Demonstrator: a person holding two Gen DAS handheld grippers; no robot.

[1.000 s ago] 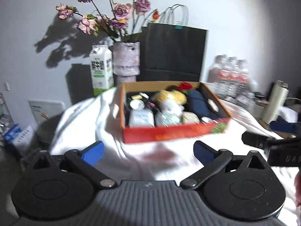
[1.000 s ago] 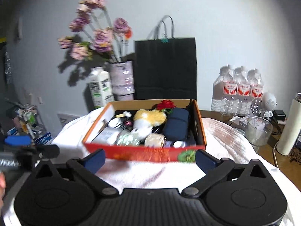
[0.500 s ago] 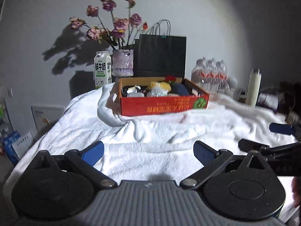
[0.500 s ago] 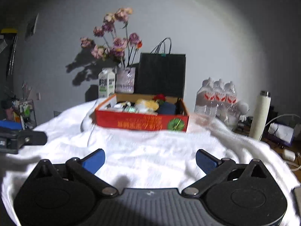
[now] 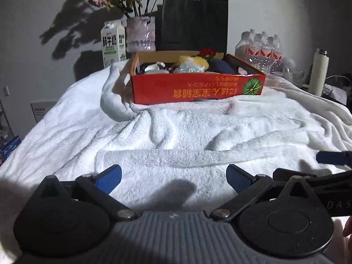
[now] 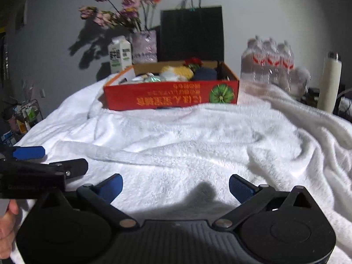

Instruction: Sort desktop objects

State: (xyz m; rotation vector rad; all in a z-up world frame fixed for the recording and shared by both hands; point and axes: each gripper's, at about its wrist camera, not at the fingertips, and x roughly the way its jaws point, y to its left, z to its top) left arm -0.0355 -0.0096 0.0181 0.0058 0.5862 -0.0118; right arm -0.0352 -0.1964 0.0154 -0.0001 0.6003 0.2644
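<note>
A rumpled white towel [image 5: 176,136] covers the desk and fills the space ahead of both tongs. Farther ahead, a red box [image 5: 198,88] sits on it, with a carton [image 5: 113,44] and vase [image 5: 140,35] behind.

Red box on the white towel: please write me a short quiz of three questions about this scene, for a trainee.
1. True or false: the left tool holds an object.
2. What stands directly behind the red box? A) black paper bag B) kettle C) lamp
3. Fill in: the milk carton stands beside the flower ____.

Key: 1 false, both tools are open, the right tool too; 2 A; 3 vase.
</note>
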